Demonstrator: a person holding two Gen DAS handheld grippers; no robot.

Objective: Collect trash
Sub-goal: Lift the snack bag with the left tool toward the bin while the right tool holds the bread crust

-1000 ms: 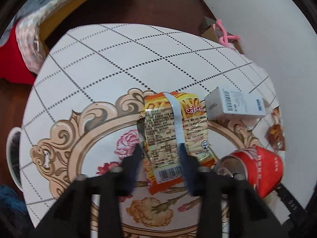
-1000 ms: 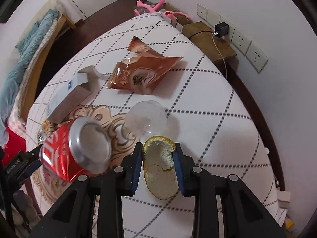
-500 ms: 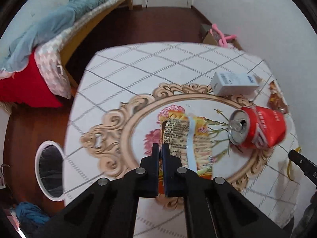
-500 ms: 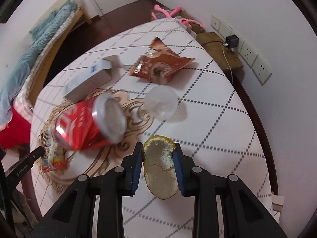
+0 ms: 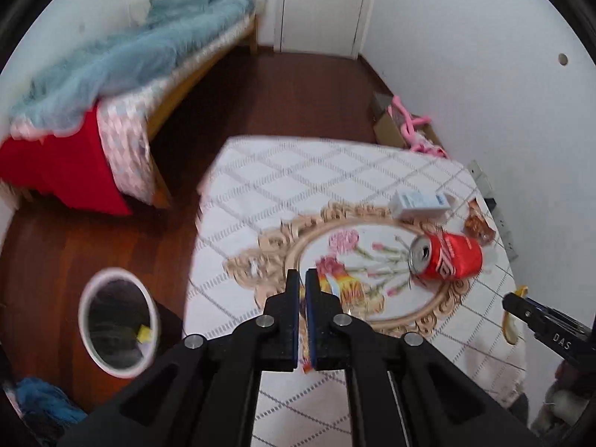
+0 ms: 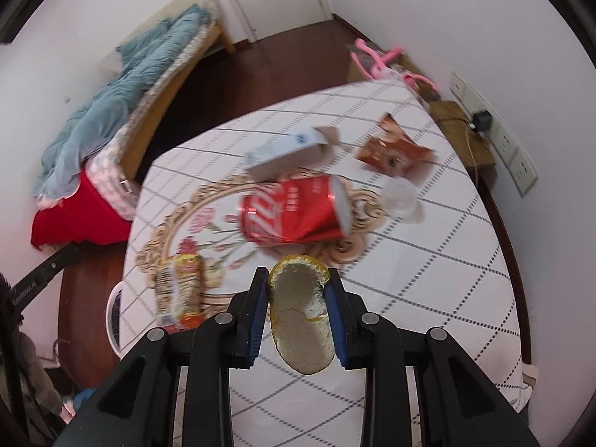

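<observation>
My left gripper point(image 5: 302, 275) is shut on the edge of an orange snack wrapper point(image 5: 348, 290), held above the table; the wrapper also shows in the right wrist view point(image 6: 182, 287). My right gripper point(image 6: 298, 279) is shut on a piece of orange peel point(image 6: 301, 320), raised over the table. A crushed red soda can point(image 6: 294, 210) lies on its side in the middle of the table, also in the left wrist view point(image 5: 445, 257). A white bin point(image 5: 117, 324) stands on the floor left of the table.
A white carton point(image 6: 290, 151), a brown snack bag point(image 6: 391, 151) and a clear plastic lid point(image 6: 400, 195) lie on the checked tablecloth point(image 6: 428, 260). A bed point(image 5: 111, 85) stands at the left. Wall sockets point(image 6: 517, 160) are at the right.
Both grippers have risen and pulled back from the table. The left one has lifted the snack wrapper and swung toward the bin side; the right one still holds the peel.
</observation>
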